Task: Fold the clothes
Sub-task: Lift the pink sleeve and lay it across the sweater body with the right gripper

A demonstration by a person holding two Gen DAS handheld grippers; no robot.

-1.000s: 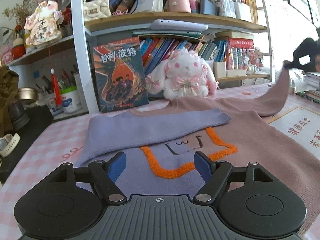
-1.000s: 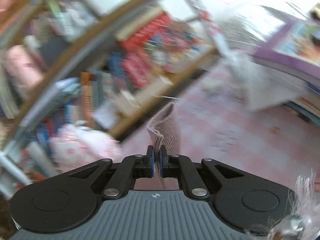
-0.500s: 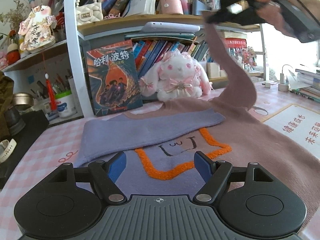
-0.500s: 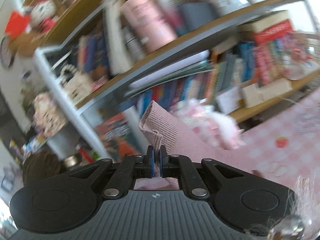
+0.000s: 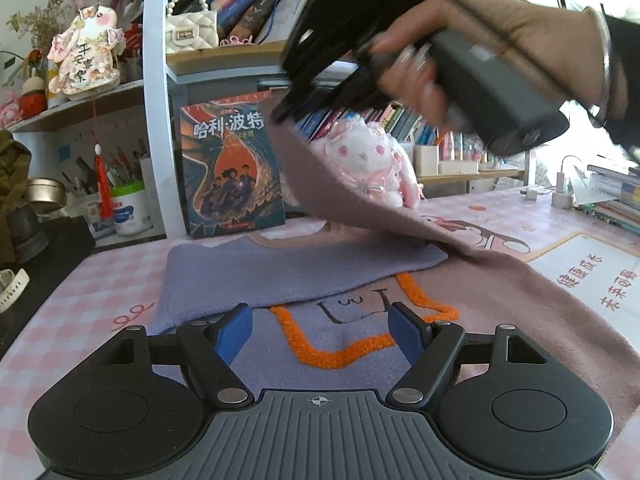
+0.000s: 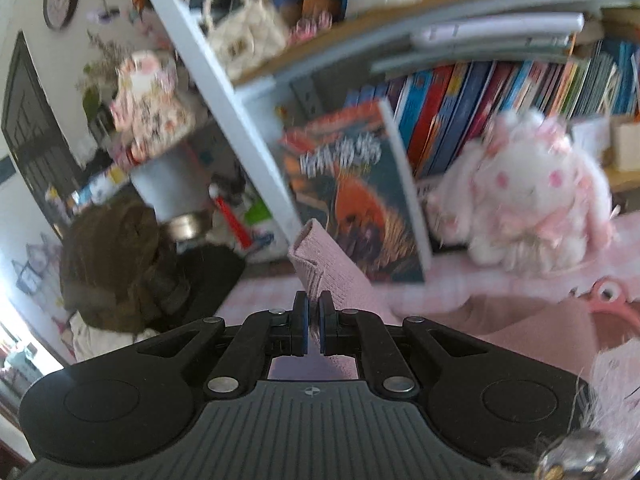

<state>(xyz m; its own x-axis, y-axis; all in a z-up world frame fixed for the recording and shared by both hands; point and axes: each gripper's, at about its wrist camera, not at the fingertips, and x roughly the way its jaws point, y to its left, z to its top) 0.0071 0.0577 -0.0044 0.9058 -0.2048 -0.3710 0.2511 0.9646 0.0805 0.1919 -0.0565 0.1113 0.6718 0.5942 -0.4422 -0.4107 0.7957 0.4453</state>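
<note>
Since a second ago the right gripper (image 6: 312, 322) has swept from the far right edge of the table to above the middle of the sweater (image 5: 540, 300), drawing the pink sleeve (image 5: 320, 184) up and leftward; the left gripper (image 5: 320, 330) has kept its place.

Nearest, the left gripper's jaws stand wide with nothing between them, hovering low over the sweater's orange star (image 5: 360, 344); the sweater lies flat on the checked tablecloth (image 5: 60, 320), its purple sleeve (image 5: 280, 272) already folded across the chest; above that the right gripper, jaws pinched shut on the ribbed cuff (image 6: 310, 258), holds the pink sleeve aloft in front of the book (image 5: 232, 168) and plush rabbit (image 5: 368, 164).

Risks, as I judge them: the grip takes only the cuff's edge, so a fast swing could pull it free; drag may also rumple the folded purple sleeve or shift the body, since nothing pins it.

Only the right wrist view shows the pinch itself; only the left shows the garment's layout.
</note>
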